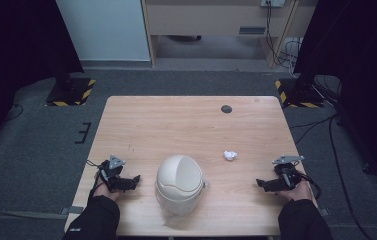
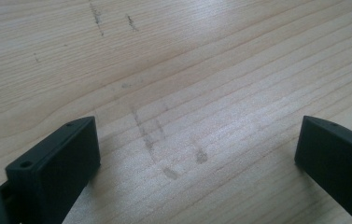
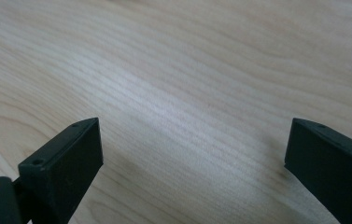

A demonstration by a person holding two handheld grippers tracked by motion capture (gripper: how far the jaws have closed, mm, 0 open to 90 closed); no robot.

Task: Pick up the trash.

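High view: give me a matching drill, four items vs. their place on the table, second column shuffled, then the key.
Items
1. cream domed bin
2. crumpled paper ball
3. left tool
4. dark round grommet

Places
A. far side of the table, right of centre
B. near the table's left edge, jaws open, pointing toward the middle
C. near the front edge, about centre
D. bare wood right of the bin, nothing touching it

Pairs: 1-C, 2-D, 3-B, 4-A

Small white lump point(image 1: 230, 155) on table: too small to identify.
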